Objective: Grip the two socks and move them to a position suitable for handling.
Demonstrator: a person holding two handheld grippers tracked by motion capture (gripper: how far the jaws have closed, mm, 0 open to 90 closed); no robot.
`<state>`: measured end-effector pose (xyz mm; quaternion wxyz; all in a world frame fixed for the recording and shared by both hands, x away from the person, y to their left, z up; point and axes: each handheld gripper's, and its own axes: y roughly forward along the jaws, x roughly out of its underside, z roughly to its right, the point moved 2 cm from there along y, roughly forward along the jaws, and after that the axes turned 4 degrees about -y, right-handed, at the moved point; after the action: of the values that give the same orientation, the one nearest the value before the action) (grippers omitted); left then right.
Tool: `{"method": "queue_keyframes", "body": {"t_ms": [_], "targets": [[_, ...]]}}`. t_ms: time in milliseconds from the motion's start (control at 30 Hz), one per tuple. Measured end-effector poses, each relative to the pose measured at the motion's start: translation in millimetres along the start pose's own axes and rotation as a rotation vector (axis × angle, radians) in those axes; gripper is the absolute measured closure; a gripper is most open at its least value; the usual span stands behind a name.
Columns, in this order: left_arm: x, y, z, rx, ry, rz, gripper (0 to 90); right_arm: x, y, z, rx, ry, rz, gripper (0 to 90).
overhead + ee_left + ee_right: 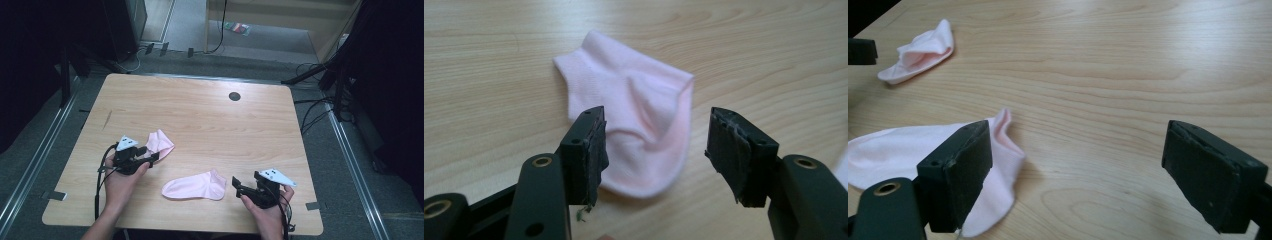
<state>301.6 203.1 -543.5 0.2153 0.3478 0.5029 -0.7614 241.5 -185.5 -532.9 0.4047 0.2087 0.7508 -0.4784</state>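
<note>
Your left gripper (150,156) has its fingers (589,150) spread wide with nothing between them, poised just short of a crumpled pink sock (634,130) that lies on the bench (200,110) straight ahead at their 12 o'clock. In the high view that crumpled sock (160,142) sits at about 8 o'clock on the bench, just beyond your left hand (120,182).

Your right gripper (239,184) also has its fingers (955,175) parted and empty. A second pink sock (196,186) lies flat at its 9 o'clock, the cuff end nearest the fingers, close but apart from them. In the right gripper view this flat sock (908,150) runs behind the left finger. On the bench it lies near 6 o'clock, between your two hands, with your right hand (267,212) at about 5 o'clock.
</note>
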Motion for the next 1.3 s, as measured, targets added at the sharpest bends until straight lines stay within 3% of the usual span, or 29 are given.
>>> {"method": "queue_keyframes", "body": {"t_ms": [33, 67, 100, 133, 167, 233, 300, 467, 567, 700, 767, 867, 1033, 1233, 1300], "targets": [[-1.8, 10.1, 1.7, -0.030, 0.014, -0.020, 38.5, 0.2, -1.5, 1.4, 0.003, 0.003, -0.001, 12.8], [-1.8, 10.1, 1.7, -0.030, 0.014, -0.020, 37.7, 0.0, -2.8, 2.6, 0.013, -0.004, -0.001, 12.8], [-2.1, 17.5, 3.4, -0.066, 0.035, -0.029, 37.8, -0.6, -4.1, 3.3, 0.020, -0.009, 0.001, 12.9], [-2.1, 17.5, 3.4, -0.066, 0.035, -0.029, 37.8, -1.3, -5.1, 4.1, 0.024, -0.016, 0.006, 13.0], [-1.5, 21.9, 4.4, -0.117, 0.046, -0.035, 38.8, -2.0, -5.8, 4.8, 0.022, -0.012, 0.012, 13.1], [-0.4, 26.0, 3.8, -0.133, 0.034, -0.047, 41.3, -3.0, -6.5, 6.0, 0.021, 0.000, 0.015, 13.2], [0.7, 27.4, 3.4, -0.158, 0.048, -0.049, 44.0, -3.4, -6.6, 6.2, 0.025, 0.005, 0.014, 13.3], [1.1, 26.9, 0.0, -0.192, 0.041, -0.029, 62.1, -3.3, -6.2, 5.8, 0.026, 0.003, 0.014, 13.5], [0.2, 25.9, -3.7, -0.182, 0.029, -0.030, 79.5, -2.2, -4.2, 5.6, 0.027, 0.001, 0.004, 13.8], [-0.2, 25.0, -4.6, -0.164, 0.027, -0.034, 84.2, -1.5, -2.8, 6.2, 0.025, 0.016, -0.006, 14.8], [-0.9, 25.0, 0.0, -0.141, 0.039, -0.011, 84.5, -1.7, -3.1, 6.9, 0.027, 0.019, -0.006, 15.2], [-7.8, 24.9, 14.6, -0.111, 0.099, 0.007, 84.8, -2.5, -3.8, 9.4, 0.029, 0.026, -0.001, 15.7], [-26.5, 30.9, 48.8, -0.017, 0.193, 0.024, 84.7, -3.0, -4.1, 11.0, 0.027, 0.037, 0.001, 16.3], [-29.9, 50.4, 75.5, 0.077, 0.246, 0.005, 84.1, -2.3, -3.9, 12.9, 0.030, 0.041, 0.000, 17.3], [-27.3, 53.8, 78.2, 0.100, 0.260, -0.004, 76.6, -1.7, -3.5, 13.4, 0.029, 0.043, -0.003, 17.3]]}}
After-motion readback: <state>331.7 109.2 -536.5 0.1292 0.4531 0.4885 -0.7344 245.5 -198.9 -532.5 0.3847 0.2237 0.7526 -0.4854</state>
